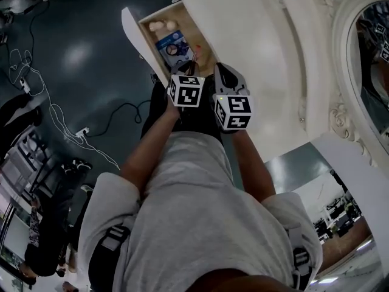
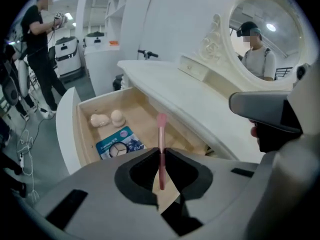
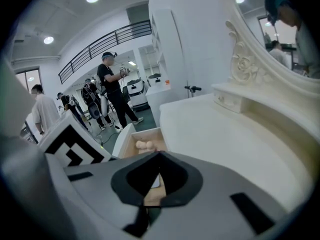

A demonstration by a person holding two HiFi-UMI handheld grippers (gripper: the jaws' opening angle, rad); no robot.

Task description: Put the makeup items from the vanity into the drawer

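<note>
Here, slim pink makeup brush [image 2: 161, 139] above pale wooden drawer [image 2: 83, 134].

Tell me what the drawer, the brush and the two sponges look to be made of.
The drawer looks like pale bare wood inside, with matt tan boards, and its front is painted a smooth white. The brush probably has a plastic or lacquered handle, given its even pink sheen, and its tip is soft pink bristles. The sponges are likely foam: they are matt, beige and rounded like eggs.

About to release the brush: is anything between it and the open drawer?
Nothing visible. The left gripper holds the pink brush over bare wood in the open drawer; the sponges and blue packet lie off to one side.
</note>
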